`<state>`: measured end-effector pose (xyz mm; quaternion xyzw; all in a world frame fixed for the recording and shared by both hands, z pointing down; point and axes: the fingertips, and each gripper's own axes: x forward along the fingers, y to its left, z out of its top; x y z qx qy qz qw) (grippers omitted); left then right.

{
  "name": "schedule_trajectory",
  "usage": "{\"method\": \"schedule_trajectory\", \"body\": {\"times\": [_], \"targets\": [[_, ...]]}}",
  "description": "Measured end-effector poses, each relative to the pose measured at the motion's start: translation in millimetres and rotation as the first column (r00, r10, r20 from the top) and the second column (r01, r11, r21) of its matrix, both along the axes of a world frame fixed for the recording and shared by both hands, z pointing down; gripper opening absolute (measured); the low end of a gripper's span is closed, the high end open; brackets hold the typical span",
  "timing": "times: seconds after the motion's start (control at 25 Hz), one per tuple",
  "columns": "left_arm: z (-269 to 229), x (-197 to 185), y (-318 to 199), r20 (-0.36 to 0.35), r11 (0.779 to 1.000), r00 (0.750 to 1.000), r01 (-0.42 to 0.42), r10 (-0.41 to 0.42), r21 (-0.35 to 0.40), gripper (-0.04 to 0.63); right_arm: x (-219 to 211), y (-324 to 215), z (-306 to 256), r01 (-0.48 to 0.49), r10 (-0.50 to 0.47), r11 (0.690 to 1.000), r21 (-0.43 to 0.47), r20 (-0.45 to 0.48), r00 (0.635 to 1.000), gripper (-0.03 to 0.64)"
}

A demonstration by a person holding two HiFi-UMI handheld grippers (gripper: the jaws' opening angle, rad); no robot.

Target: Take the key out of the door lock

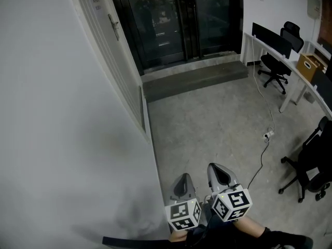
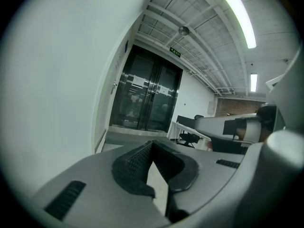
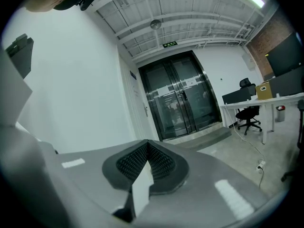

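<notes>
Progress: nothing of the task is done yet, as far as the views show. You stand well apart from the white door (image 1: 123, 74), and neither gripper holds a key.
Key: it shows in no view. I judge that it sits in the lock near the door handle (image 1: 113, 26), at the upper left of the head view, but that spot is too small to tell.
Left hand-held gripper (image 1: 182, 180): low in the bottom centre of the head view, jaws together, nothing between them.
Right hand-held gripper (image 1: 218, 171): just beside the left one, on its right side. Its jaws are also closed and empty.
What is left: you must walk up to the door, open one gripper, close it on the head of the key and draw the key straight out. Maybe you must first turn the key to its pull-out position.
Around you: a plain white wall (image 1: 57, 134) fills the left half of the head view. Dark glass doors (image 1: 176, 19) stand at the top centre, with a low step (image 1: 194, 79) before them. At the right are a table (image 1: 267, 44), office chairs (image 1: 277, 61) and a cardboard box (image 1: 309, 65).
In the way: the floor (image 1: 207, 113) along the wall shows no obstacle. A cable (image 1: 261, 157) runs over the floor to the right of your grippers, away from the path to the door.
</notes>
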<state>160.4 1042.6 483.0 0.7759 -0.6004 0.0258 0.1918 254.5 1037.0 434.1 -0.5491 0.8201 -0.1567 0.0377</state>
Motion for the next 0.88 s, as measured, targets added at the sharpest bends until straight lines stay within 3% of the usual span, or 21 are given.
{"method": "schedule_trajectory", "body": {"times": [0.32, 0.68, 0.88], "targets": [[-7.2, -2.6, -79.4, 0.011, 0.998, 0.999, 0.047, -0.047, 0.037, 0.0, 1.3, -82.7, -0.3, 0.025, -0.025, 1.0, 0.01, 0.013, 1.0, 0.0], [-31.8, 28.1, -177.7, 0.014, 0.994, 0.998, 0.063, -0.064, 0.086, 0.0, 30.5, -178.7, -18.1, 0.043, -0.043, 0.998, 0.039, 0.023, 0.999, 0.0], [-21.7, 47.8, -222.0, 0.004, 0.996, 0.998, 0.065, -0.065, 0.065, 0.0, 46.1, -223.3, -7.3, 0.059, -0.059, 0.998, 0.013, 0.007, 0.998, 0.001]]}}
